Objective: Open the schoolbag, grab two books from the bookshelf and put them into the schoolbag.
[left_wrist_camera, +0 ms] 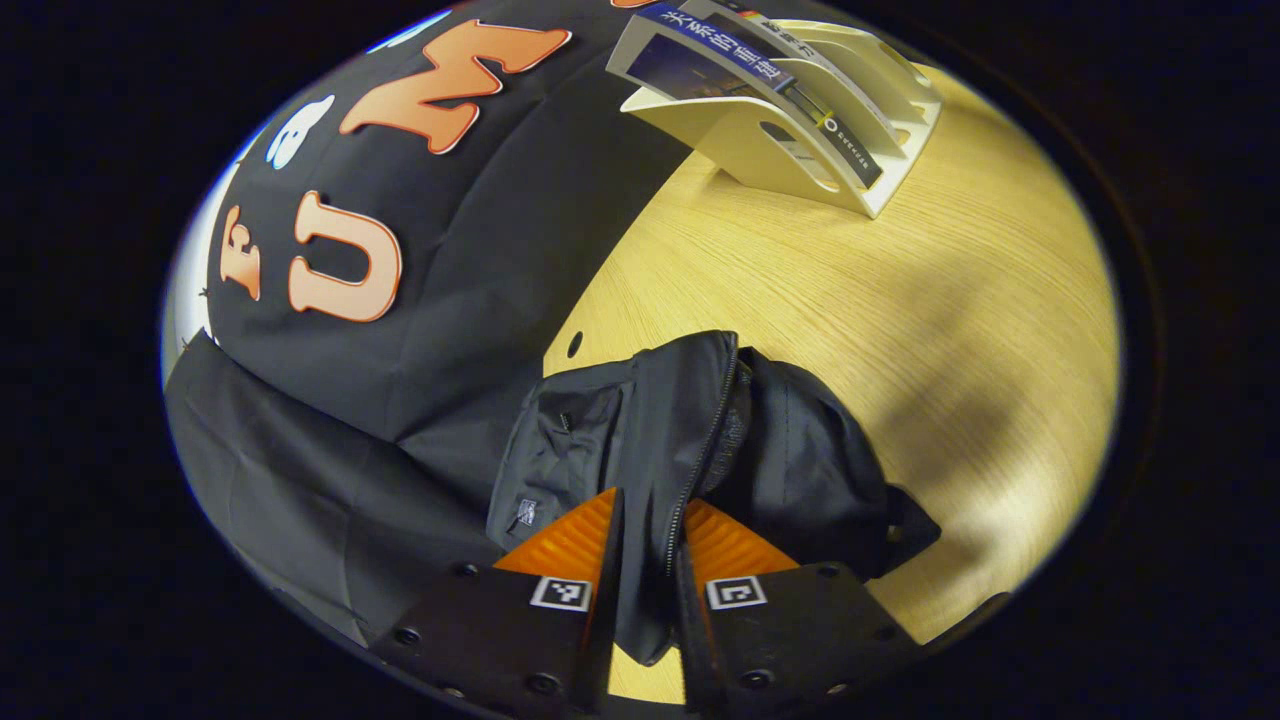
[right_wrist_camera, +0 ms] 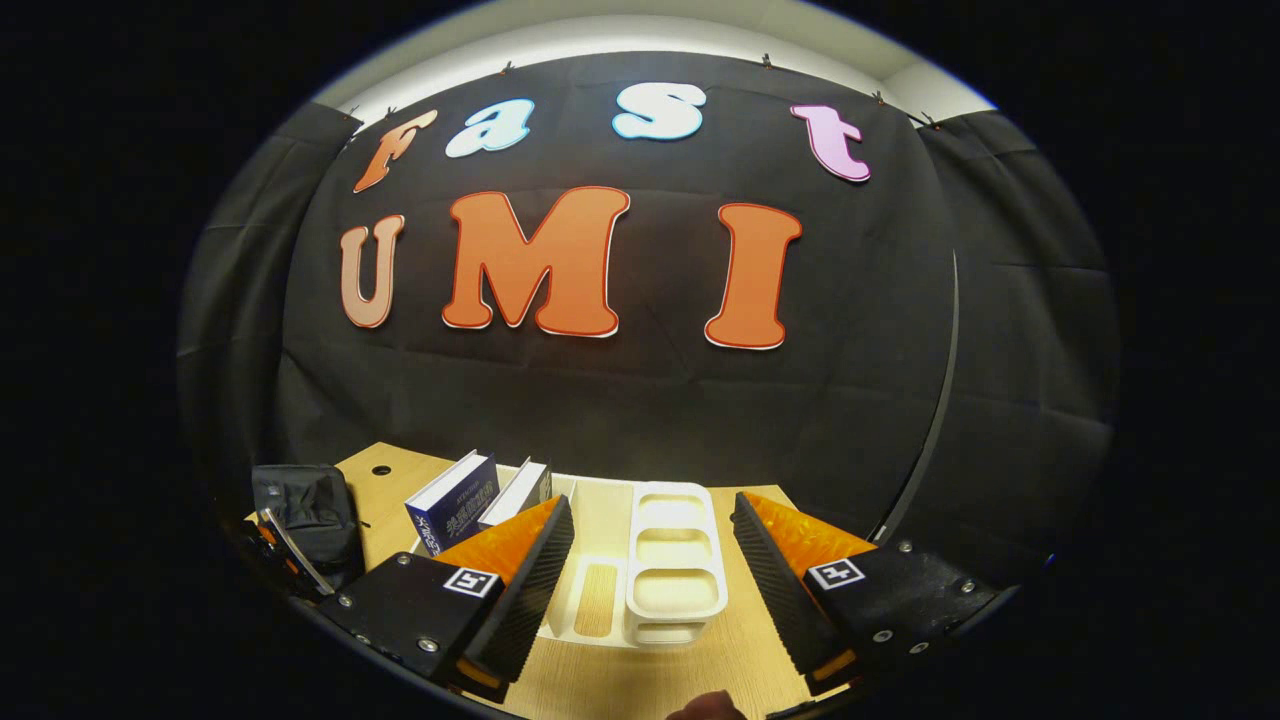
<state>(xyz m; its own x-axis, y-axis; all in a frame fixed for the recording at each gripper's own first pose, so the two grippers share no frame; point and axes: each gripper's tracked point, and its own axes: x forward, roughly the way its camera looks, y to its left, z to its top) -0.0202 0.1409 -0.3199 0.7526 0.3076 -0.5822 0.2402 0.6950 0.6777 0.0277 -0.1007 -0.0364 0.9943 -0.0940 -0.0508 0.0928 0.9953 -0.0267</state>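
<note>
On the pale wooden surface [left_wrist_camera: 850, 300], seen in the left gripper view, the black schoolbag [left_wrist_camera: 700, 440] lies slumped just before the left tool [left_wrist_camera: 650, 520]. Both fingers of that tool are clenched on a fold of the bag's fabric beside the zipper [left_wrist_camera: 712, 440], whose teeth run away from the fingers across the crumpled cloth. The bag is soft and collapsed, with a small tag on a side pocket. Far across the surface, the same view shows the cream bookshelf [left_wrist_camera: 800, 140] from one side, with two books [left_wrist_camera: 720, 70] leaning in its slots, their spines turned toward the camera.

The right gripper view shows what the left does not: the bookshelf [right_wrist_camera: 670, 560] seen end-on, directly ahead of the right tool [right_wrist_camera: 650, 560], its open dividers lined up between the two fingers. That tool is released, its fingers standing wide apart with the shelf in the gap, touching nothing. The two books [right_wrist_camera: 470, 500] stand tilted at the shelf's left end, blue covers and white page edges showing. The schoolbag [right_wrist_camera: 305, 520] appears at the far left edge of the surface [right_wrist_camera: 600, 690], well apart from the shelf, with the left tool [right_wrist_camera: 290, 550] partly visible against it.
</note>
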